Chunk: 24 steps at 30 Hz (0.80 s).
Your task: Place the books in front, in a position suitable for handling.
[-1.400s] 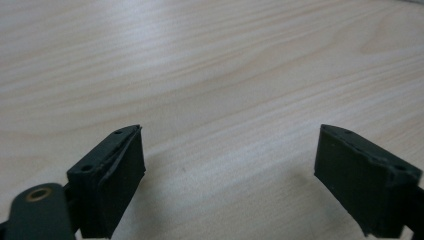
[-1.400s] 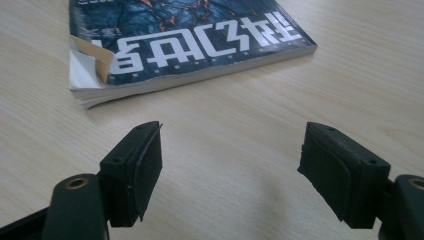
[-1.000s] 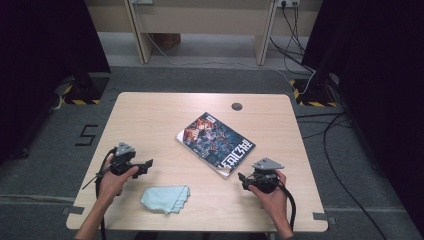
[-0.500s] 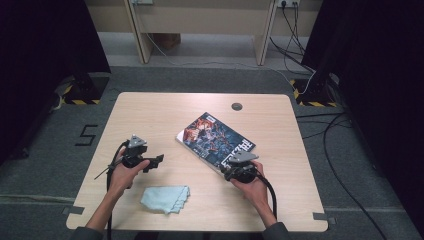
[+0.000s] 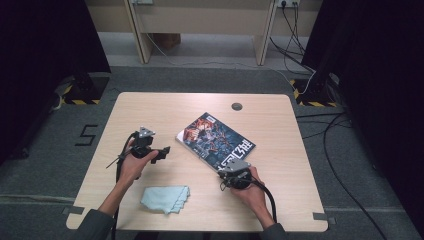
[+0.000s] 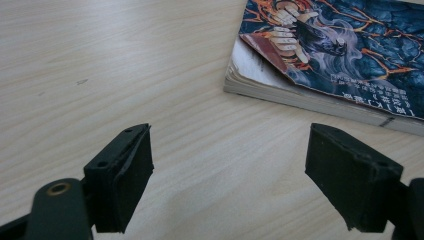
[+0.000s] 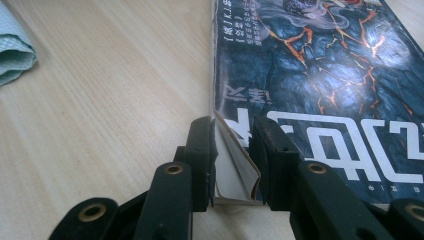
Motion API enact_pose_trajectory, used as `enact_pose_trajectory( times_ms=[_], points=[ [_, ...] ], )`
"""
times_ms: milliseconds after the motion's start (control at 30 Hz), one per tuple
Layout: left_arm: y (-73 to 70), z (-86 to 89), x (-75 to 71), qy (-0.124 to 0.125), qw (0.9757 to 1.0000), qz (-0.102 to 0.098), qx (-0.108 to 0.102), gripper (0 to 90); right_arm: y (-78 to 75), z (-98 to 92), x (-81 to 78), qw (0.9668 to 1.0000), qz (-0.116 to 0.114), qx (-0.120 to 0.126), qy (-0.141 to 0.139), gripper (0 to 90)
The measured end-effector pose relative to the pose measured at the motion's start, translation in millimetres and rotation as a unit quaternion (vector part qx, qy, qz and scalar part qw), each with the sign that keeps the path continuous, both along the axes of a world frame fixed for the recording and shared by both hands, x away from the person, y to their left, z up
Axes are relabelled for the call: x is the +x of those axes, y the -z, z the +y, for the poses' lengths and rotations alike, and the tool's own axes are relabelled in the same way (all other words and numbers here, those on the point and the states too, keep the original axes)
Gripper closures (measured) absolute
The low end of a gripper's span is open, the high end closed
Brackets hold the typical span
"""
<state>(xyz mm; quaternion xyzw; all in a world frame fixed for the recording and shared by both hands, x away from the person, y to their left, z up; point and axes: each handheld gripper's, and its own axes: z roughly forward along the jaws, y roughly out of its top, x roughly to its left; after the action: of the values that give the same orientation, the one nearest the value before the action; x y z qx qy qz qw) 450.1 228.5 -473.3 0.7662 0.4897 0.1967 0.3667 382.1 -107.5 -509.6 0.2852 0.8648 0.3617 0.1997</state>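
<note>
The right gripper [image 7: 233, 150], jaws just closing, pinches the corner of the dark illustrated paperback book [image 7: 320, 75]. Left of the book, the left gripper [image 6: 227, 185] gapes wide and empty.

The left gripper [image 5: 162, 151] is held level above the table, jaws spread wide with nothing between them. The right gripper [image 7: 234, 145] sits low, its jaws having just been closing, now nearly together.

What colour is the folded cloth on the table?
The cloth is pale blue-green, clearest in the high view.
</note>
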Motion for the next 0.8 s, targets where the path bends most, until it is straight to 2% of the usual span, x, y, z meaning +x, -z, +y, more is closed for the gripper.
enact_pose_trajectory(
  times_ms=[167,300,433,600,733,800],
  points=[
    [-4.6,-11.0,8.1,0.015,0.9997,0.011,0.018,18.8,-0.4,-2.2,-5.1,0.9999,0.009,0.007,-0.002,71.2],
    [-5.2,-15.7,12.6,0.024,0.9994,0.026,0.004,20.7,-2.4,-6.8,-15.6,0.9994,0.029,0.014,-0.009,71.2],
    [-4.0,-23.4,13.5,0.038,0.9984,0.04,0.01,23.4,-3.0,-12.4,-28.3,0.9986,0.042,0.023,-0.022,71.2],
    [-1.4,-35.4,17.6,0.051,0.9975,0.048,0.007,24.3,-5.3,-12.9,-42.2,0.9984,0.041,0.005,-0.038,70.9],
    [5.6,-47.4,21.4,0.054,0.9969,0.049,0.031,24.9,-6.1,-14.7,-47.6,0.9978,0.049,0.006,-0.045,70.6],
    [6.0,-55.3,22.2,0.053,0.9972,0.044,0.029,24.0,-7.1,-15.6,-49.7,0.9974,0.053,0.004,-0.05,70.6]
  ],
)
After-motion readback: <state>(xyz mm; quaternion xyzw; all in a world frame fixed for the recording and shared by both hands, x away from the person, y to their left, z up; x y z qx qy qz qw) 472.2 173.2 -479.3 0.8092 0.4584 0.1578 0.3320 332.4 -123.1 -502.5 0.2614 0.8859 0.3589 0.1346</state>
